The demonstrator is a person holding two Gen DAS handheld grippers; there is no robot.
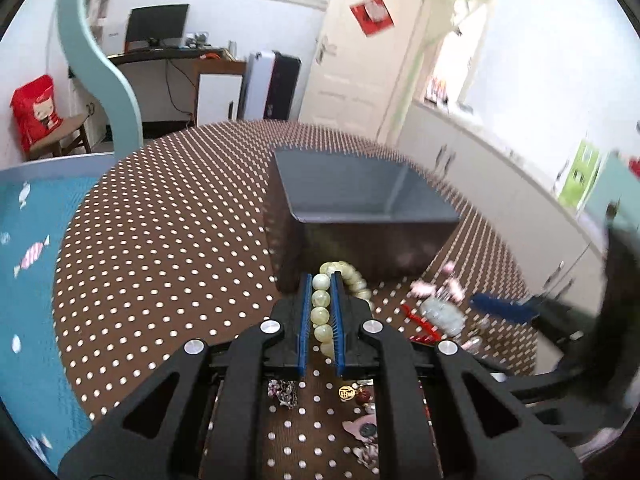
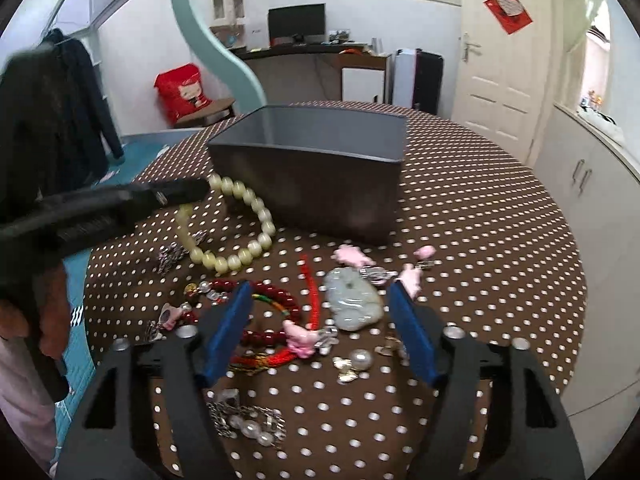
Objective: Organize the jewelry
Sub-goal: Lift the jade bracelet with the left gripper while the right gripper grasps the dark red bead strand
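Note:
My left gripper [image 1: 321, 280] is shut on a pale green bead bracelet [image 1: 321, 300], whose beads run between the blue pads. It is held just in front of the grey box [image 1: 360, 196]. In the right wrist view the bracelet [image 2: 256, 248] hangs from that gripper [image 2: 200, 190] over the cloth, left of the box [image 2: 320, 184]. My right gripper [image 2: 319, 286] stands open low over the jewelry pile. A pale jade pendant [image 2: 354, 300] on a red cord lies between its fingers, untouched. A red bead bracelet [image 2: 280, 296] lies by the left finger.
The round table has a brown polka-dot cloth [image 2: 480, 216]. Pink pig charms [image 2: 352, 256], a pearl [image 2: 362, 358] and silver chains [image 2: 248, 420] are scattered near the front. Blue bedding [image 1: 28, 280] borders the table on the left. A person's sleeve [image 2: 24, 380] is at far left.

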